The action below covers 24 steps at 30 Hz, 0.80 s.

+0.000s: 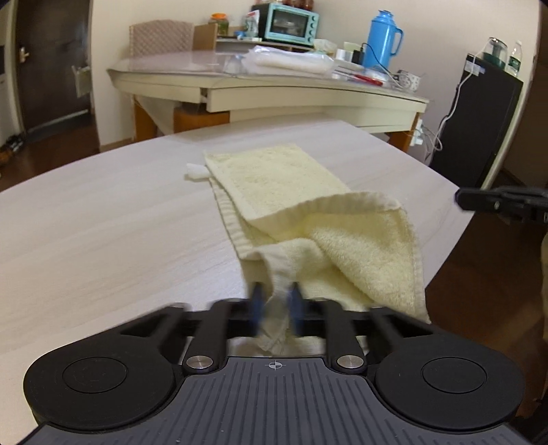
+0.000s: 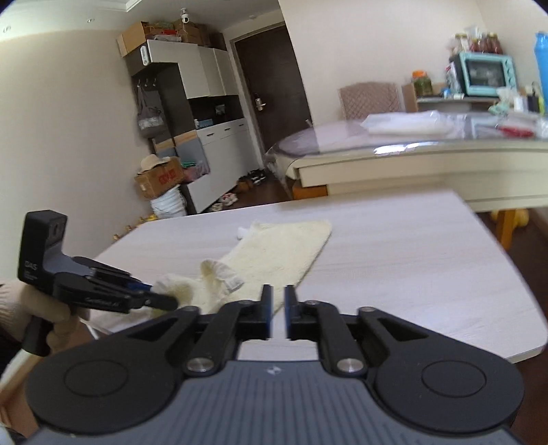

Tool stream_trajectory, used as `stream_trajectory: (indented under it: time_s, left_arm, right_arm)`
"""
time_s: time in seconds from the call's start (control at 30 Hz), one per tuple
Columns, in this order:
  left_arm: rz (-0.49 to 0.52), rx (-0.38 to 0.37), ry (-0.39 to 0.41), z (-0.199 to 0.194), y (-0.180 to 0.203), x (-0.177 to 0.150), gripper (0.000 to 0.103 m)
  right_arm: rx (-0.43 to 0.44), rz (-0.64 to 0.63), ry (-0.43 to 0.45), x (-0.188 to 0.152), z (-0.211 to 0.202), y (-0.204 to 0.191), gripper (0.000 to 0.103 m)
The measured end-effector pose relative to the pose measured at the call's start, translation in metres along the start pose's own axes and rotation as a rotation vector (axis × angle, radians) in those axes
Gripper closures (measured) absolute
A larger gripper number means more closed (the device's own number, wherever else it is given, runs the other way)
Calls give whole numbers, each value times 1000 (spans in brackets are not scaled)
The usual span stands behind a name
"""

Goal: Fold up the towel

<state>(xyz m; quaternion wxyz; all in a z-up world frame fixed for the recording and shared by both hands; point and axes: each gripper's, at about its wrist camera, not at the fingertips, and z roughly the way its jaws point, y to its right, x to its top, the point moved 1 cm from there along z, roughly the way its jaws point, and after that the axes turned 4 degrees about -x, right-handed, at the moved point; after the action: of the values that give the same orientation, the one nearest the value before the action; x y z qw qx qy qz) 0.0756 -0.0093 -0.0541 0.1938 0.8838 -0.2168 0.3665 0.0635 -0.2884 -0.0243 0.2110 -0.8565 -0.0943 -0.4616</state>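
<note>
A pale yellow towel (image 1: pixel 287 191) lies on the light wooden table (image 1: pixel 102 219), its near end bunched and lifted. My left gripper (image 1: pixel 276 301) is shut on the towel's near corner; the cloth hangs between the blue pads. In the right wrist view the towel (image 2: pixel 281 253) stretches away across the table, and the left gripper (image 2: pixel 161 297) holds its near-left corner. My right gripper (image 2: pixel 278 308) is nearly closed with a narrow gap and holds nothing, just above the towel's near edge. Its tip shows at the right edge of the left wrist view (image 1: pixel 479 200).
A small white scrap (image 1: pixel 196 171) lies by the towel's far left corner. The table's right edge (image 1: pixel 455 232) drops to dark floor. Behind stands a cream desk (image 1: pixel 274 92) with a teal oven (image 1: pixel 289 22) and a blue thermos (image 1: pixel 380 39). A black cabinet (image 1: pixel 479 119) stands at right.
</note>
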Motion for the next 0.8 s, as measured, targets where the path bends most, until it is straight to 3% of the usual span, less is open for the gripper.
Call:
stream_trajectory:
  time_s: [0.07,0.27,0.33,0.37,0.43,0.53,0.67,0.8]
  left_arm:
    - [-2,-2,-1,-2,1,0,96]
    - [-22,22,23,-17,-2,-1,97]
    - [-28,43,30,-24,-7,-2,97]
    - [-32,51,32,-26,-8,-3,97]
    - [-60,80,36,-36,-16,-7,97]
    - [-104,105,33,-46,-21,-14,97]
    - [-153,108,23,-49,-20,-25,97]
    - [-153,81,13,-44,-9,-28,97]
  right_arm:
    - [46,19,-19,0,10,2,62]
    - [133,71,-112,0,56,2,59]
    - [163,82,-112,1,60,0,67]
    - [175,83,-108,2,61,-2,83]
    - [192,80,-93,4,61,-6,88]
    - [158,38,-40,7,45,-11,90]
    - [30,-1,29,2,3,-2,90]
    - [-65,32,22,-13,-28,9,90]
